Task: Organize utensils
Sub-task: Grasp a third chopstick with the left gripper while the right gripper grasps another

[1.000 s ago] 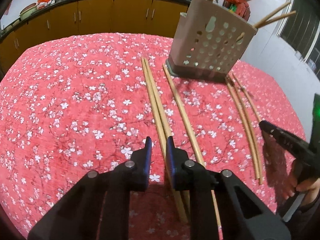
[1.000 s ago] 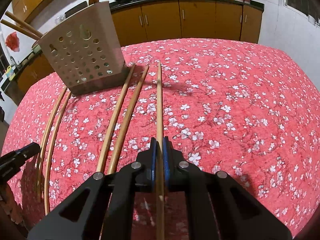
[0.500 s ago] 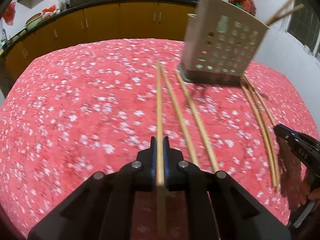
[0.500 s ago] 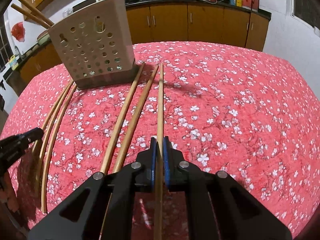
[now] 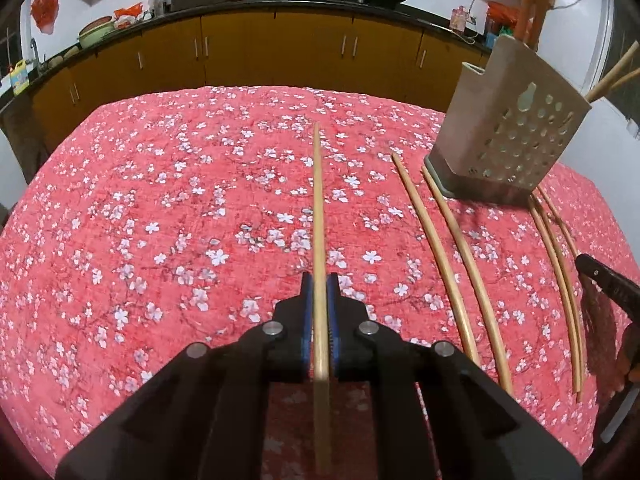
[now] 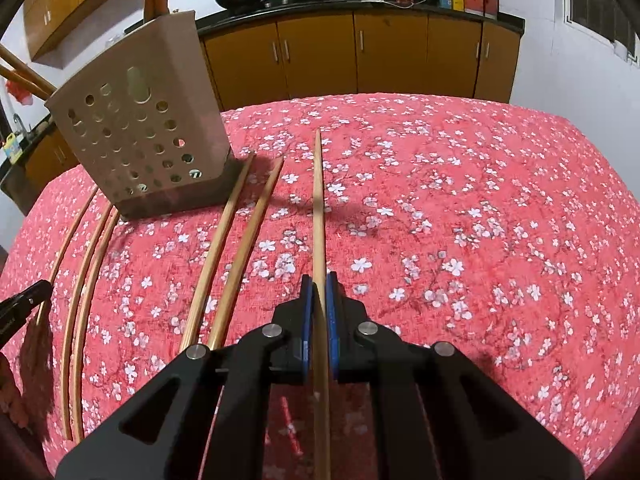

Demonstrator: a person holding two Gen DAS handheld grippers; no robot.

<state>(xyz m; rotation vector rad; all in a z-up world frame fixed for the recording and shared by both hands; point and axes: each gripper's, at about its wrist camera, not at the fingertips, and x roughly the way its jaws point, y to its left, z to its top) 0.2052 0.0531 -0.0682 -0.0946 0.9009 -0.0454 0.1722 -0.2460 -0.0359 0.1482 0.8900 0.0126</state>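
left view, change: a second ago my left tongs (image 5: 319, 292) stood apart over a chopstick lying flat; now they are clamped on one chopstick (image 5: 318, 216), which runs straight out ahead of the pads, tip toward the desk's far edge.
left view, meaning: pick on this side looks done; next I judge it goes into the holder (image 5: 508, 128).
left view, holder: beige, perforated, near the far right corner of the desk (image 5: 120, 208), already has chopsticks poking out the top.
left view, loose sticks: a pair of chopsticks (image 5: 448, 248) lies flat, far ends just beside the holder's base; three more (image 5: 560, 280) lie along the right edge, past the holder.
left view, room: left half of the red floral cloth is bare, plenty of room to swing; right side is crowded with sticks, holder and the other tongs' tip.
right view, change: none in grip; my right tongs (image 6: 319, 292) are clamped on their own chopstick (image 6: 318, 208) as they were a second ago, but the holder now sits further to the left in view.
right view, holder: the same holder (image 6: 136, 136) at far left, loose pair (image 6: 236, 248) between it and my held stick, not touching the stick.
right view, left edge: three sticks (image 6: 80, 288) near the left edge, close to the left tongs' tip.
right view, room: right half of the desk bare out to the right and far edges; route to the holder crosses above the loose pair, so I judge a lift is needed first.
risk: both held sticks are long; they could clash at the holder's mouth if both go in together.
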